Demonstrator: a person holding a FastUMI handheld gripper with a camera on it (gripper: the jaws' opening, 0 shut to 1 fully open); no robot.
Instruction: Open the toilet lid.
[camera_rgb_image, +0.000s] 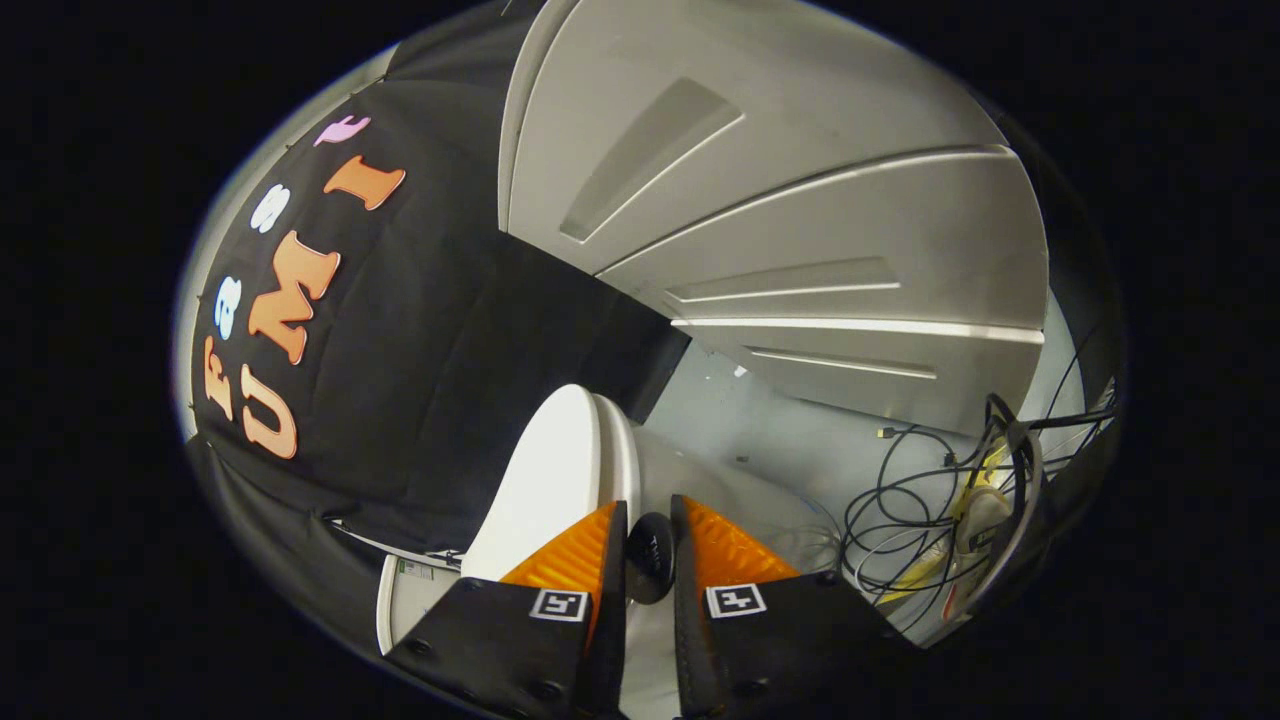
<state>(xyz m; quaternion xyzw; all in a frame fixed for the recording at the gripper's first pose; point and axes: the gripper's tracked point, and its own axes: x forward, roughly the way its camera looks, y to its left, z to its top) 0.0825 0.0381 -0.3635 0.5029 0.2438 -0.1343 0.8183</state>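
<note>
A: Item one, gripper (650, 545). State of the fingers?

B: Drawn nearly together, a narrow gap left. A small dark round knob (650, 557) sits in that gap, seemingly fixed at the lid's edge. Whether both fingers press on it, I cannot tell; they stand very close on either side.

A: Item two, toilet lid (545, 485).

B: White, smooth, oval. Seen almost edge-on, rising just ahead of the fingers and leaning toward the black cloth wall (400, 400). It appears well lifted off the bowl, near upright.

A: Item three, surroundings.

B: White panelled door (800, 200) beyond the lid. Pale floor (800, 440) below it. Tangle of black and yellow cables (930, 510) on the floor to the right of the fingers, well apart from the lid. White tank corner (410, 590) beside the left finger, partly hidden.

A: Step in hand?

B: By judgement, the late part of the swing: lid raised, gripper at the knob, lid not clearly resting back against anything.

A: Next move calls for?

B: Carrying the knob along the lid's arc until the lid leans on its stop, keeping the pull in line with the hinge so the knob does not slip out sideways. Then the fingers part and back straight off, gently, so the lid is not tugged forward to fall shut.
</note>
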